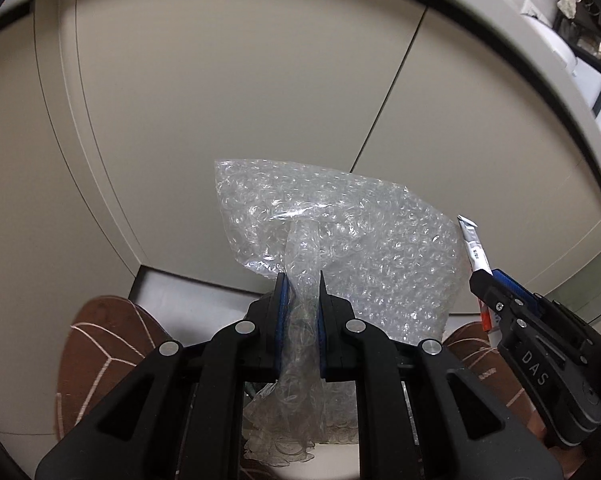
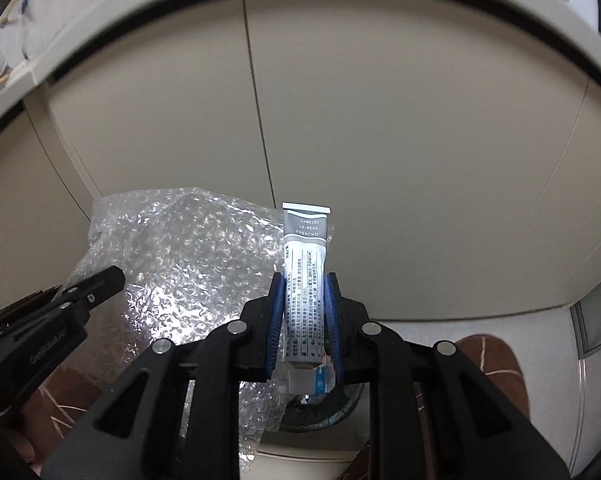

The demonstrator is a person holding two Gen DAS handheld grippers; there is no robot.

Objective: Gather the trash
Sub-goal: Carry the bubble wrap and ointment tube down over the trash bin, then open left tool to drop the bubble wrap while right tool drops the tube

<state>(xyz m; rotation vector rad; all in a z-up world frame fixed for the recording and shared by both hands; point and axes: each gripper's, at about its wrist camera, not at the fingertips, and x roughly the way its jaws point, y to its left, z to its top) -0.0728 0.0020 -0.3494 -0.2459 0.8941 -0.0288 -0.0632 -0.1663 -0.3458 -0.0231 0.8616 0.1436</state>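
Beige cabinet doors (image 1: 228, 92) fill the background of both wrist views, split by a dark vertical seam, with a brown rug (image 1: 100, 344) bearing pale line patterns on the floor below. Left gripper (image 1: 300, 292): its blue-padded fingers (image 1: 281, 300) are closed to a narrow gap on a gathered fold of the clear bubble wrap (image 1: 380, 240), which fans out above and to the right of the fingertips and hangs down between the black linkages. Right gripper (image 2: 303, 292): its fingers (image 2: 332, 304) are pressed against both sides of a grey-and-white tube (image 2: 305, 256) printed with small text; the tube stands upright, crimped end up, its capped end low between the fingers. In the right wrist view the bubble wrap lies just left of the tube, with the left gripper's dark body at the left edge. In the left wrist view the right gripper appears at the right, the tube projecting up from its tips, near the sheet's right edge. A dark round container (image 2: 332, 416) shows below the tube.
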